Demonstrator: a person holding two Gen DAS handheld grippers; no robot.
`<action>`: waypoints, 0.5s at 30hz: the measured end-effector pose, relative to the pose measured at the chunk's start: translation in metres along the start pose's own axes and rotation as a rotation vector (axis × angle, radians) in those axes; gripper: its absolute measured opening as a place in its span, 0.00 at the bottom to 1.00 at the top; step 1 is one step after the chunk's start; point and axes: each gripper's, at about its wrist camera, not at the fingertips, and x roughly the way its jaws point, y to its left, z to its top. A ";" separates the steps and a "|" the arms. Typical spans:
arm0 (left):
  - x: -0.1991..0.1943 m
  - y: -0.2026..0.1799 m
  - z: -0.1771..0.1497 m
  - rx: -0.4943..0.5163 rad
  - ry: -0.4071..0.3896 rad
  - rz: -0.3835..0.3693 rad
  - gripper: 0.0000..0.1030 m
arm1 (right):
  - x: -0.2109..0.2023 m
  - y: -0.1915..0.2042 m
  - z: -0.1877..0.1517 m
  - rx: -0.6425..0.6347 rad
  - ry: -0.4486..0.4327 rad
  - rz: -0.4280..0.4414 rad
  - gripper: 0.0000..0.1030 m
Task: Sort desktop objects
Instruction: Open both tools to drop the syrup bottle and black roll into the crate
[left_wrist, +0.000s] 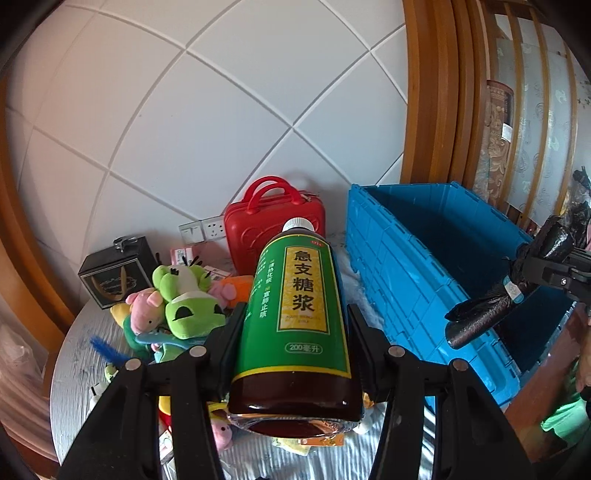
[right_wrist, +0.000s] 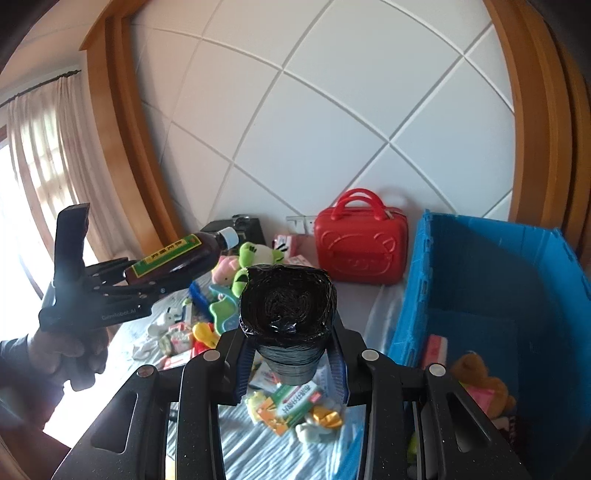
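Observation:
My left gripper (left_wrist: 295, 332) is shut on a brown syrup bottle (left_wrist: 295, 317) with a green and yellow label and a white cap, held in the air above the table. It also shows at the left of the right wrist view (right_wrist: 173, 258). My right gripper (right_wrist: 290, 354) is shut on a roll of black bin bags (right_wrist: 288, 306), held above the table beside the blue crate (right_wrist: 480, 295). In the left wrist view the roll (left_wrist: 491, 302) hangs over the crate (left_wrist: 406, 266).
A red case (left_wrist: 273, 229) stands at the wall. Plush toys (left_wrist: 181, 299) lie in a heap beside a black box (left_wrist: 110, 273). Small packets (right_wrist: 291, 402) lie on the striped tabletop (right_wrist: 266, 454). A brown teddy (right_wrist: 480, 384) lies inside the crate.

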 end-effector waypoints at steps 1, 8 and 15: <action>0.002 -0.008 0.005 0.012 -0.003 -0.008 0.49 | -0.003 -0.007 0.000 0.011 -0.002 -0.008 0.34; 0.011 -0.069 0.035 0.082 -0.032 -0.104 0.49 | -0.026 -0.046 0.000 0.070 -0.028 -0.074 0.34; 0.022 -0.129 0.064 0.172 -0.058 -0.195 0.49 | -0.054 -0.089 0.003 0.148 -0.068 -0.167 0.34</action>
